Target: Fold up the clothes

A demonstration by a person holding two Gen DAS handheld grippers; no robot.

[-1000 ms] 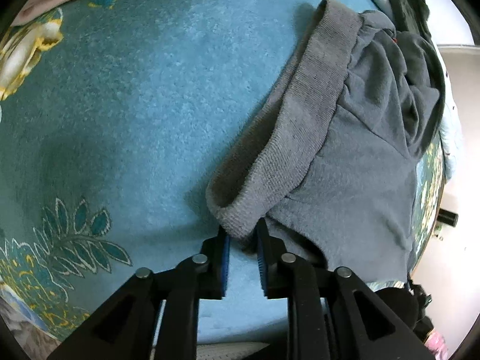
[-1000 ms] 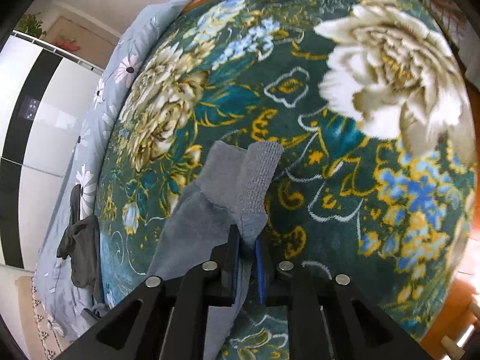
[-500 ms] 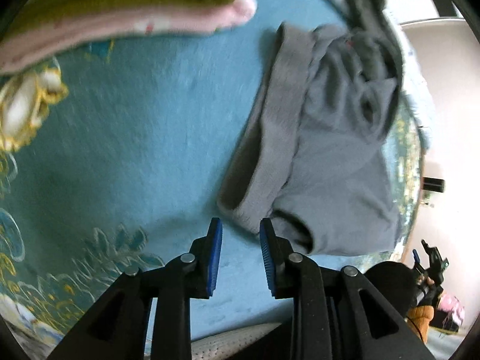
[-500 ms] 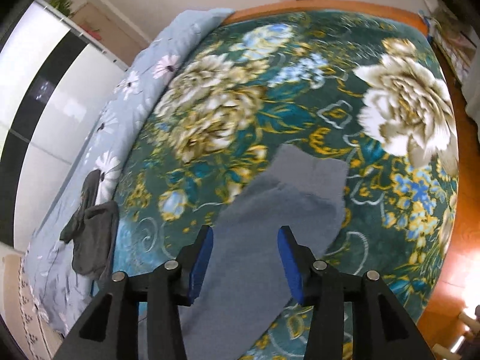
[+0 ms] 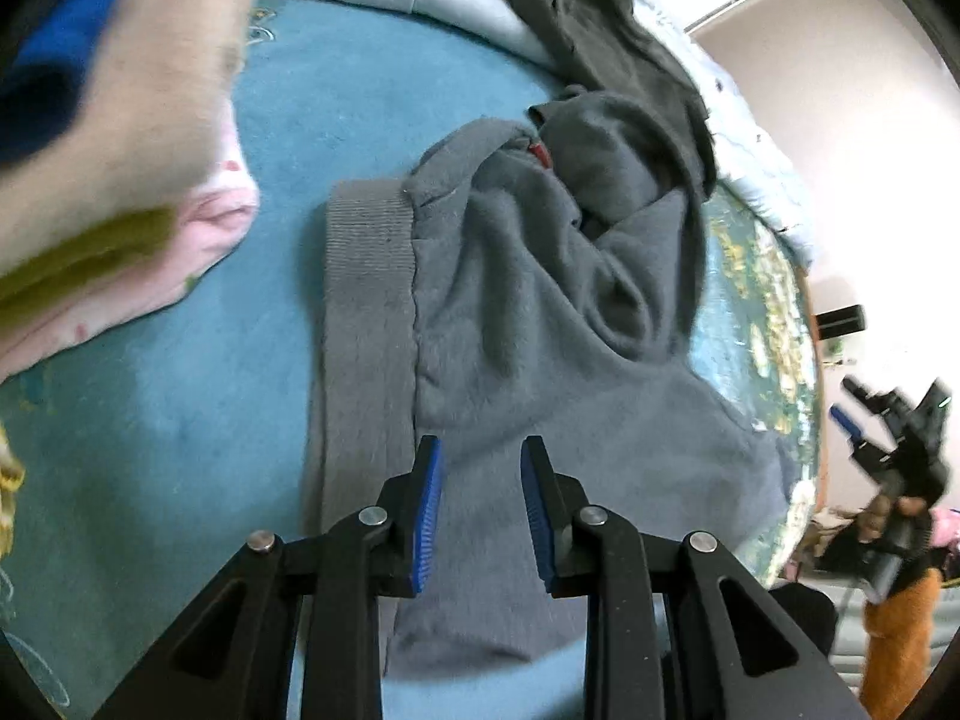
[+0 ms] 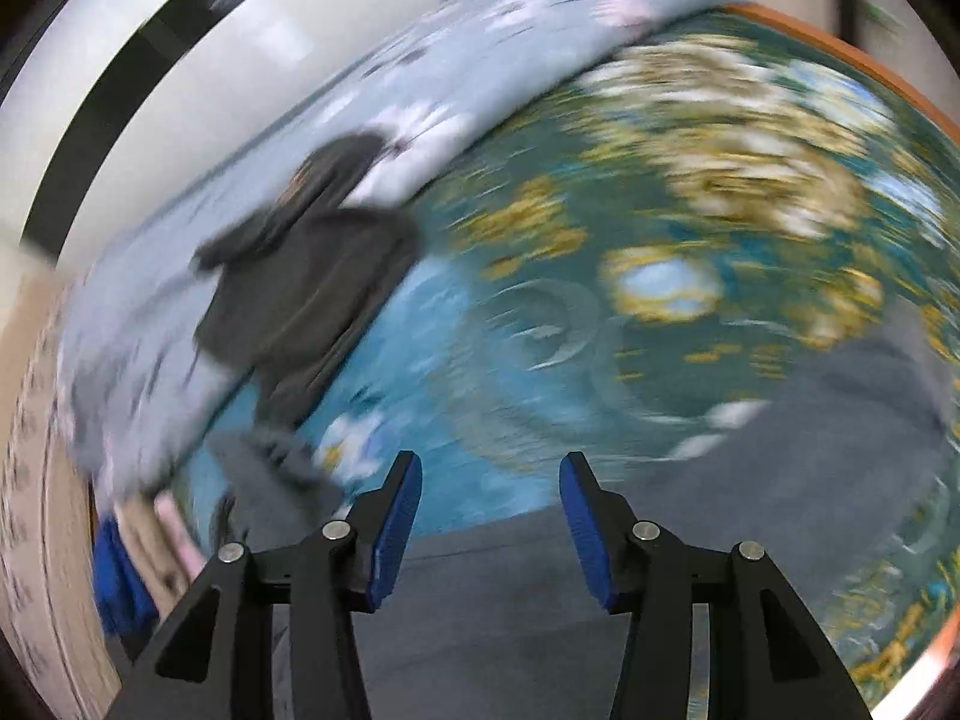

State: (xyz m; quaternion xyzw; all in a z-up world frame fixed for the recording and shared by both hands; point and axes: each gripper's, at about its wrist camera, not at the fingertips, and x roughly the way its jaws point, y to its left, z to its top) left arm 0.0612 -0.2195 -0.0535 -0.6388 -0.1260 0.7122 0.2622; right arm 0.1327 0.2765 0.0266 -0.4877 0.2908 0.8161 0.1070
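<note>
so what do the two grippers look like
Both are alike: the left gripper and right gripper have matte black angular finger arms with triangular cut-outs, silver round pivot pins, and ribbed blue pads on the inner faces of the fingers. No cables, markings or sleeves show in either wrist view.

Even, soft indoor light; left view mostly sharp, blurred upper left. Right view heavily motion-smeared. Fisheye bending, dark corners.
</note>
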